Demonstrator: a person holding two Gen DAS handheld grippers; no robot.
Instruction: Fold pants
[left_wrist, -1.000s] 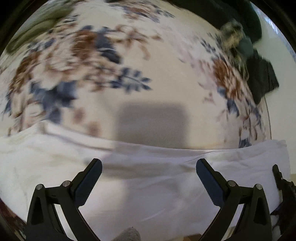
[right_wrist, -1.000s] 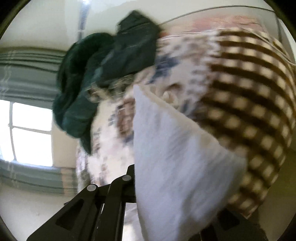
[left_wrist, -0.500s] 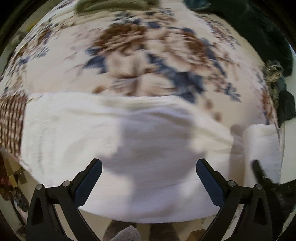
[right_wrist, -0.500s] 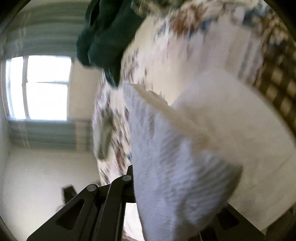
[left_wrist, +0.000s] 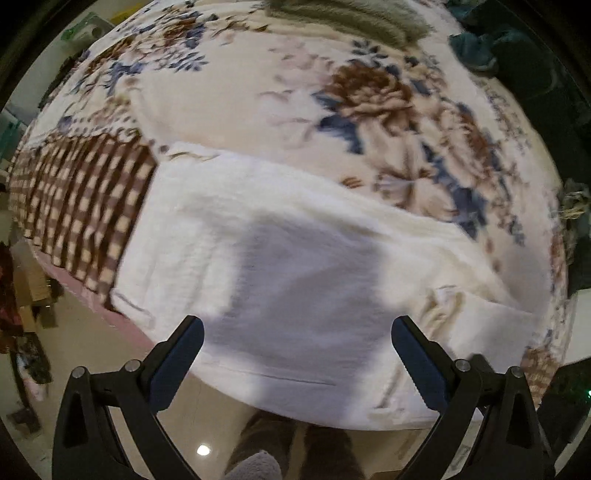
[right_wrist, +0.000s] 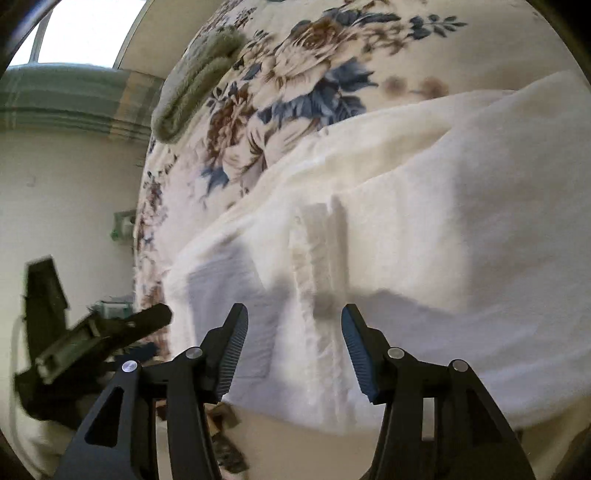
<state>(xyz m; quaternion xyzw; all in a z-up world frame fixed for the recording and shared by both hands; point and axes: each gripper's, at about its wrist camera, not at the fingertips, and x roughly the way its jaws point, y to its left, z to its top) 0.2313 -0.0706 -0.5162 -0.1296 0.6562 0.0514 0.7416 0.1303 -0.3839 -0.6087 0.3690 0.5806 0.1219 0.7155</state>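
Both sets of jaws are standing apart with nothing pressed between them. On the left gripper (left_wrist: 297, 341) the jaws are spread wide, hanging above the white pants (left_wrist: 295, 266), which are lying across the near edge of a bed covered by a flowered blanket (left_wrist: 258, 74). On the right gripper (right_wrist: 293, 332) the jaws are opening; the pants (right_wrist: 424, 221) are showing in the gap between the ribbed pads (right_wrist: 234, 350), but the pads are not touching the cloth.

In the left wrist view the pants are stretching from a brown checked cloth (left_wrist: 85, 206) at the left toward the right edge of the bed, where a layer of white cloth is lying doubled over. A grey shadow is falling on the middle of the pants. Below the bed edge a person's legs (left_wrist: 295, 446) are showing over a pale floor (left_wrist: 92, 332).

In the right wrist view a raised fold of the pants is running straight ahead of the gripper, with a shadow on each side. A fuzzy green cloth (right_wrist: 199, 81) is lying farther up the blanket (right_wrist: 314, 55), well apart from the pants. The left gripper (right_wrist: 92, 339) is appearing blurred at the left, beside the near corner of the pants. A window (right_wrist: 85, 33) is glowing at the upper left.
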